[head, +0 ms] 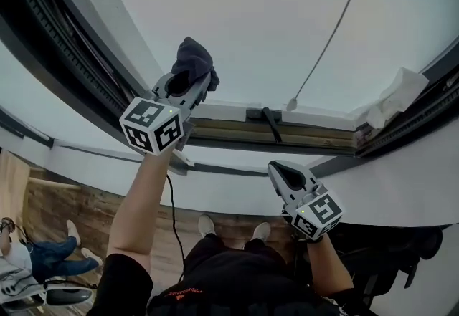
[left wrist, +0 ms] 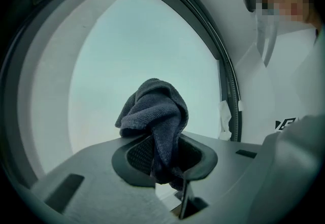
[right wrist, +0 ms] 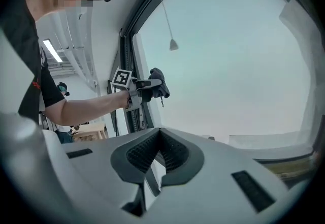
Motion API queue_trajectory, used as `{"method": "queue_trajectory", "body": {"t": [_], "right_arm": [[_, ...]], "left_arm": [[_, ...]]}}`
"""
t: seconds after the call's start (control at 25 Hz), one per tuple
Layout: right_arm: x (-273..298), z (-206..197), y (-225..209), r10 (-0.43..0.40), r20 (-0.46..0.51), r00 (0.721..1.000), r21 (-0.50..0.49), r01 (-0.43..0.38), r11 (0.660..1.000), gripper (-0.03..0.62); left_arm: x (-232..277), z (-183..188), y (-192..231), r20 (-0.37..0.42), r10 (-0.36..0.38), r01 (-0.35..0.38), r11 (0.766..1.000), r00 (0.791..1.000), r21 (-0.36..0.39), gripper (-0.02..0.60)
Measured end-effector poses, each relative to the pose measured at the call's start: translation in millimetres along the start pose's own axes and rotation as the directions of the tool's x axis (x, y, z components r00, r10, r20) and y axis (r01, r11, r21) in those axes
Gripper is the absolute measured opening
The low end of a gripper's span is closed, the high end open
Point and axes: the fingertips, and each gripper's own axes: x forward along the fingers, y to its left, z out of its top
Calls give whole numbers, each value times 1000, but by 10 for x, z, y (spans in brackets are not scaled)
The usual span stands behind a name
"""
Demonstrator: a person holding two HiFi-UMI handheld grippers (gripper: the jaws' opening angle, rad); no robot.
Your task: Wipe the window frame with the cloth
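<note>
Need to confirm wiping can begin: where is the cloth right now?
The dark cloth sits pinched in the jaws of the left gripper, raised left of centre in the head view, before the glass and close to the dark rail of the window frame.

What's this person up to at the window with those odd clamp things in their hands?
A person stands at a window with a handheld clamp tool in each hand. The left gripper is raised and shut on a dark cloth, held up close to the side of the window frame; whether the cloth touches it cannot be told. The right gripper is lower down, jaws together with nothing in them. It looks like a wipe of the frame is under way or about to start.
</note>
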Motion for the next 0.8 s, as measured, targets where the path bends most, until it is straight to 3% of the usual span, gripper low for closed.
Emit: {"method": "queue_trajectory", "body": {"t": [0.2,0.36,0.56,0.8], "right_arm": [[212,-2,135,28,-18,999,-13,-28,1000,3],[310,24,165,35,-22,999,-23,-35,999,3],[348,35,146,18,-15,1000,-13,-18,1000,3],[235,44,24,-8,-3,1000,-8,8,1000,3]], "left_arm": [[-401,-80,535,-3,112,-112,994,994,-3,98],[-525,-152,809,-12,160,-160,987,987,-17,98],[-440,-261,892,-29,163,-164,986,986,-38,98],[-153,-308,631,-33,113,-115,992,993,-47,98]]}}
